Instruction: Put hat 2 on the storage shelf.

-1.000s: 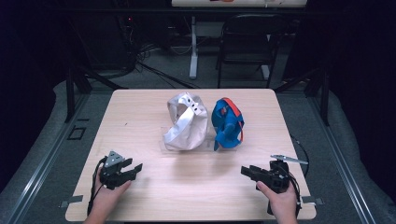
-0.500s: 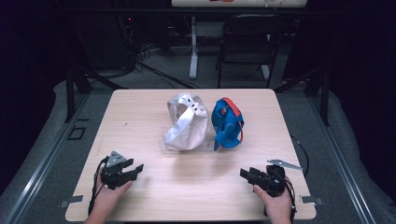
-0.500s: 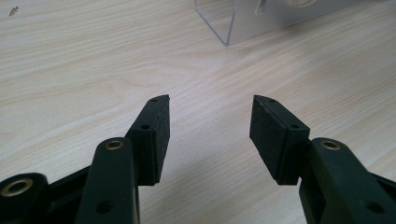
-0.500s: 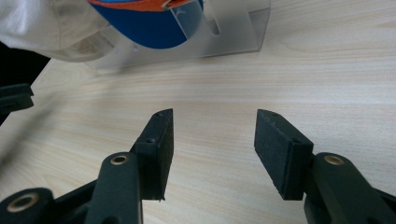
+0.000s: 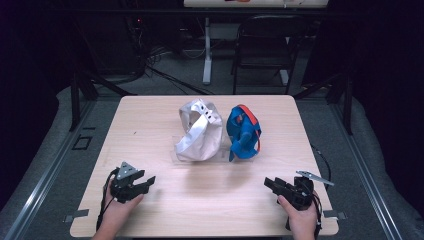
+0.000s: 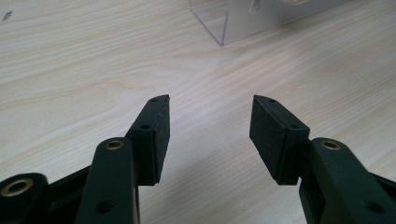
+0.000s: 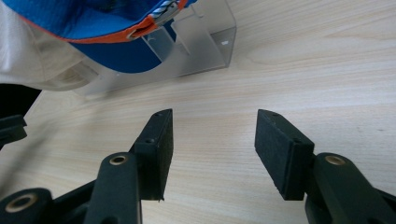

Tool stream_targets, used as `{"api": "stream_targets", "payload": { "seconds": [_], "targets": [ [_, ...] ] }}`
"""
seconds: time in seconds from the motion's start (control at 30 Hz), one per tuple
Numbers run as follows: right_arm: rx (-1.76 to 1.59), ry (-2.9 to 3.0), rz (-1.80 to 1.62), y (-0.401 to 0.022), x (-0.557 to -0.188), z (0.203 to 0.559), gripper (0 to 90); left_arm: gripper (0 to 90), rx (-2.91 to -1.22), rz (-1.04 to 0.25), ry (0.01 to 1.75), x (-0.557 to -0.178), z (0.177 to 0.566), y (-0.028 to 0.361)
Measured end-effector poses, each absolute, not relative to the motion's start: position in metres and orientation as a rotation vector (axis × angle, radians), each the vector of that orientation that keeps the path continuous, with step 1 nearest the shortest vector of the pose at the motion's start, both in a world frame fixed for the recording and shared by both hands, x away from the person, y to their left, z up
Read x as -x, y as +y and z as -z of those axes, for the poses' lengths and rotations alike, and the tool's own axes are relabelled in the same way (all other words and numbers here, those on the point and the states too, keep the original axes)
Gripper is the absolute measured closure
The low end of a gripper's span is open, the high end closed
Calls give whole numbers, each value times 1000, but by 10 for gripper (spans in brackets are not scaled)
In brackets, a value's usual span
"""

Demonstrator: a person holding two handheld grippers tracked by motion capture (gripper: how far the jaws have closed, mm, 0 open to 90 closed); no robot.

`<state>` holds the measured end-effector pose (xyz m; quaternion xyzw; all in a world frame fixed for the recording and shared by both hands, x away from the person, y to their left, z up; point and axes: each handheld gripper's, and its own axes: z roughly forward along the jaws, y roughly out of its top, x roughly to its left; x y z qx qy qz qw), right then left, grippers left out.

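Right claw (image 5: pixel 274 184) slightly nearer the table edge, jaws just widened, empty; left claw (image 5: pixel 146 181) unmoved, apart.

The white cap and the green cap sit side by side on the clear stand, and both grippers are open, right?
Not quite: the cap beside the white fabric cap is blue with orange trim, not green, as the high view shows. They share the clear plastic stand, and both grippers are open.

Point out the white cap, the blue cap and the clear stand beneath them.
white cap (image 5: pixel 197 135), high view, on its pale crown.
blue cap (image 5: pixel 240 131), high view, on its blue crown.
clear stand (image 7: pixel 205 42), right gripper view, on its transparent side wall.
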<state>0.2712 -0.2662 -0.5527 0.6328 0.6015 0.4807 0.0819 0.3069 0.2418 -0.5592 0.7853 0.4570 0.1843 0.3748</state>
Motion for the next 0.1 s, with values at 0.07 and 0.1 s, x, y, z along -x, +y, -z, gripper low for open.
{"api": "stream_targets", "payload": {
  "seconds": [0.07, 0.1],
  "targets": [
    [-1900, 1791, -1428, -269, -271, 554, 474, 485, -2007, -463, 1151, -305, 557, 236],
    [-1907, 1779, -1432, -270, -271, 554, 475, 485, -2011, -464, 1129, -303, 556, 232]
  ]
}}
